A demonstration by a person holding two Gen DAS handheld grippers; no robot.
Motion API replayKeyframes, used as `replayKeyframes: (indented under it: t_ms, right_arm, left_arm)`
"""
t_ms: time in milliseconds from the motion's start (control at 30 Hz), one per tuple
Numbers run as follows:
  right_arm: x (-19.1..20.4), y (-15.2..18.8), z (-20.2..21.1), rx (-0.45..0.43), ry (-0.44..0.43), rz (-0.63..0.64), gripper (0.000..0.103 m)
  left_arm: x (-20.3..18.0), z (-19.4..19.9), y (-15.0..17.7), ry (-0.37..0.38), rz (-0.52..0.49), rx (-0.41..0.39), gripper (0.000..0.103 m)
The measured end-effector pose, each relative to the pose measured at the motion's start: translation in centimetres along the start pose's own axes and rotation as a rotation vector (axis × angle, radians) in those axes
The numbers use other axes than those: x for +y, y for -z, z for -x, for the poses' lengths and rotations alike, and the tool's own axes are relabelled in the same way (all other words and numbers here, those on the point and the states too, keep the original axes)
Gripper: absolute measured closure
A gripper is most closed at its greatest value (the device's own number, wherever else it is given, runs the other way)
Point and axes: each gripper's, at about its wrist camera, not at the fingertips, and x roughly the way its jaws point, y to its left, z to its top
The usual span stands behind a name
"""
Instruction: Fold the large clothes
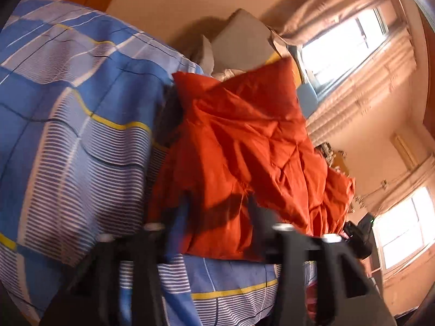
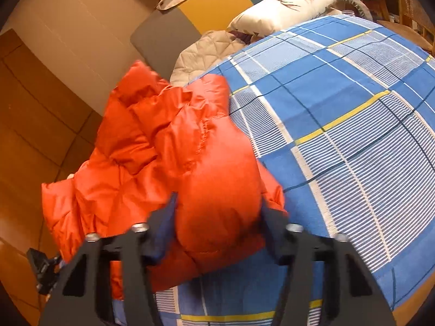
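An orange puffer jacket (image 1: 244,141) lies crumpled on the bed with the blue checked cover (image 1: 68,114). My left gripper (image 1: 217,217) has its fingers spread on either side of the jacket's near edge, open. In the right wrist view the jacket (image 2: 168,146) lies near the bed's left edge on the cover (image 2: 339,114). My right gripper (image 2: 217,212) is open, its jaws wide apart, with a puffy fold of the jacket between them. The other gripper (image 2: 40,266) shows at the lower left, past the jacket.
A white pillow (image 2: 282,8) and a beige quilt (image 2: 206,51) lie at the head of the bed by a grey and yellow headboard (image 2: 168,32). Wooden floor (image 2: 30,135) runs left of the bed. Curtained windows (image 1: 345,46) are on the wall.
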Motion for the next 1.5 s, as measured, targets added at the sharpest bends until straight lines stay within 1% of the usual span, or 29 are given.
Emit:
replayKeyframes:
  t_ms: [67,100,200,333,467,600,700,733,767,800,833,867,933,967,1000,1100,1133,1233,1300,1367,1433,1500]
  right_arm:
    - [0.1,0.2,0.8,-0.004,-0.008,0.005,0.076]
    - [0.2,0.3,1.4,-0.008,-0.008,0.009,0.080]
    - [0.2,1.0,3.0,-0.022,-0.025,0.008,0.086]
    - [0.0,2.0,5.1,-0.025,-0.040,0.007,0.087]
    - [-0.1,3.8,7.2,-0.019,-0.039,0.016,0.087]
    - [-0.7,5.7,8.8,-0.001,-0.032,0.017,0.087]
    - [-1.2,7.0,9.2,0.017,-0.006,0.024,0.087]
    - [-1.1,7.3,9.2,0.022,0.008,0.042,0.087]
    - [-1.1,7.3,9.2,0.029,0.010,0.045,0.084]
    - [-1.2,7.2,9.2,0.028,0.017,0.047,0.081]
    - [-1.1,7.1,9.2,0.024,0.031,0.056,0.076]
    - [-1.0,7.0,9.3,0.023,0.039,0.067,0.070]
    - [-0.2,6.5,9.2,0.013,0.078,0.116,0.056]
    - [0.4,6.1,9.3,-0.005,0.108,0.155,0.048]
    - [0.8,5.8,9.4,-0.017,0.118,0.177,0.045]
    - [1.9,4.7,8.9,-0.036,0.154,0.235,0.042]
    - [2.4,4.3,8.4,-0.034,0.157,0.258,0.042]
    - [3.8,3.2,6.9,-0.021,0.177,0.330,0.042]
    - [4.6,2.1,5.9,-0.003,0.189,0.364,0.036]
    - [5.4,1.1,5.5,0.002,0.216,0.403,0.036]
    - [5.9,0.5,6.2,-0.010,0.213,0.429,0.036]
    - [6.4,-0.1,6.5,-0.010,0.213,0.471,0.027]
  left_arm:
    - [-0.2,0.2,0.3,-0.007,-0.009,-0.009,0.096]
    - [-0.2,0.6,0.5,0.005,-0.010,-0.017,0.097]
    - [-0.6,2.2,1.1,0.030,-0.024,-0.041,0.100]
    - [-1.0,4.8,2.6,0.051,-0.028,-0.066,0.100]
    - [-1.1,6.5,4.5,0.052,-0.016,-0.059,0.100]
    - [-1.3,8.0,6.6,0.035,-0.004,-0.030,0.100]
    - [-1.7,8.8,7.6,-0.001,-0.011,-0.011,0.099]
    - [-1.7,8.9,7.8,-0.016,-0.009,-0.004,0.097]
    - [-1.9,9.0,7.8,-0.025,-0.021,-0.002,0.093]
    - [-2.0,9.2,7.7,-0.040,-0.024,-0.008,0.086]
    - [-1.9,9.5,7.5,-0.051,-0.014,-0.018,0.063]
    - [-1.9,9.8,7.3,-0.056,-0.016,-0.032,0.050]
    - [-1.9,10.3,6.6,-0.083,-0.034,-0.059,0.045]
    - [-2.1,10.4,6.2,-0.090,-0.050,-0.062,0.044]
    - [-2.3,10.4,5.8,-0.107,-0.067,-0.072,0.043]
    - [-2.9,9.7,4.1,-0.127,-0.121,-0.088,0.034]
    - [-3.3,9.2,3.4,-0.125,-0.143,-0.091,0.028]
    - [-4.1,7.4,1.6,-0.108,-0.190,-0.066,0.024]
    - [-4.5,6.3,0.5,-0.108,-0.212,-0.050,0.024]
    - [-4.4,5.3,-0.7,-0.111,-0.222,-0.034,0.024]
    - [-4.7,4.8,-1.3,-0.109,-0.240,-0.025,0.024]
    - [-5.2,4.1,-2.0,-0.102,-0.262,-0.008,0.025]
